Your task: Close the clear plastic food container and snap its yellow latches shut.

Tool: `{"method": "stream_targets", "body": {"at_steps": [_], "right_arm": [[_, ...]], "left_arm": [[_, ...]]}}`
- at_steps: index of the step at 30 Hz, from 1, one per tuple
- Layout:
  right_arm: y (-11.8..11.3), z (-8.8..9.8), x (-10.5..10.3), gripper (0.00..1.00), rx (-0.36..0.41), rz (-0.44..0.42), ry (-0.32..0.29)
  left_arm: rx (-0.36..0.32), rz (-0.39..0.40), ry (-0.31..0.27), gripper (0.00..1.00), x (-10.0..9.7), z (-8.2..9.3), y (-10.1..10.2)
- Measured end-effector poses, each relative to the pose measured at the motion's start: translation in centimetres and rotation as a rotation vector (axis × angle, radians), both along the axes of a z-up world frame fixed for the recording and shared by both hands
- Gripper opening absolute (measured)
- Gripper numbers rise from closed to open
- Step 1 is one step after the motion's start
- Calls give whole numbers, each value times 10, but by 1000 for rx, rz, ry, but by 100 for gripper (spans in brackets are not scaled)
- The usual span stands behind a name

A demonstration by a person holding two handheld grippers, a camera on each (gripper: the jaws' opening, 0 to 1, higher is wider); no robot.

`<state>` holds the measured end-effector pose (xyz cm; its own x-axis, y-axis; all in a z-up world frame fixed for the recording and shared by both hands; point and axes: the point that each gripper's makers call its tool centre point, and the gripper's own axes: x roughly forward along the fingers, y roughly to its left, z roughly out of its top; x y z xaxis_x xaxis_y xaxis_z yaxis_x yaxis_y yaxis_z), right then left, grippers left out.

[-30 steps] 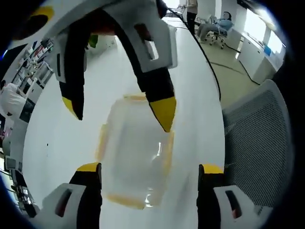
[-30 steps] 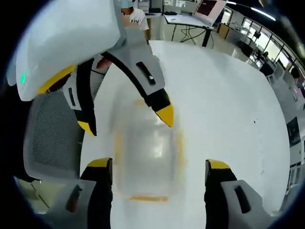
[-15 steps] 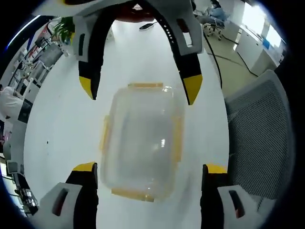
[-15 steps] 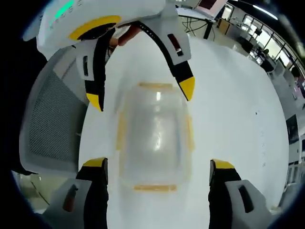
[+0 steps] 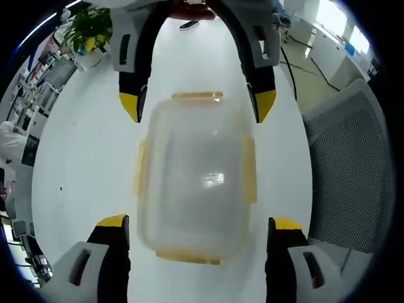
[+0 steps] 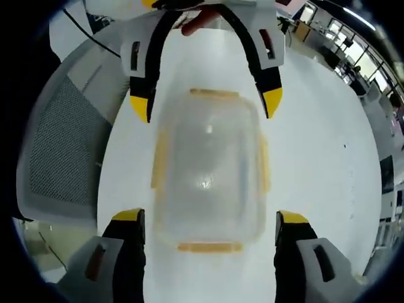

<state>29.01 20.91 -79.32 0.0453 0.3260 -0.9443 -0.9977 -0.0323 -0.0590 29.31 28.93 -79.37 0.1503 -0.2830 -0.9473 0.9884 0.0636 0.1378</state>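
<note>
The clear container (image 5: 192, 177) lies on the white bench (image 5: 82, 164), lid on, centred between and ahead of the left gripper (image 5: 197, 230), whose jaws stand spread and empty. In the right gripper view it sits likewise before the right gripper (image 6: 208, 226), also spread wide and holding nothing. The yellow latches (image 5: 250, 169) appear flared outward, so the latching step seems at hand: next, press a latch down. Since half a second ago both grippers have squared up over the container's ends.
</note>
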Motion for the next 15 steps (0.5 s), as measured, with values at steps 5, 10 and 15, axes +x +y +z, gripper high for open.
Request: {"method": "stream_targets", "body": {"at_steps": [5, 10, 15], "right_arm": [[-2, -6, -1, 81, -14, 5, 9], [-4, -12, -2, 80, -29, 20, 9], [-6, -15, 0, 77, -48, 47, -16]], "left_arm": [[21, -14, 6, 85, 2, -9, 0], [37, -22, -4, 81, 3, -14, 2], [49, -20, -17, 79, 7, -18, 2]]}}
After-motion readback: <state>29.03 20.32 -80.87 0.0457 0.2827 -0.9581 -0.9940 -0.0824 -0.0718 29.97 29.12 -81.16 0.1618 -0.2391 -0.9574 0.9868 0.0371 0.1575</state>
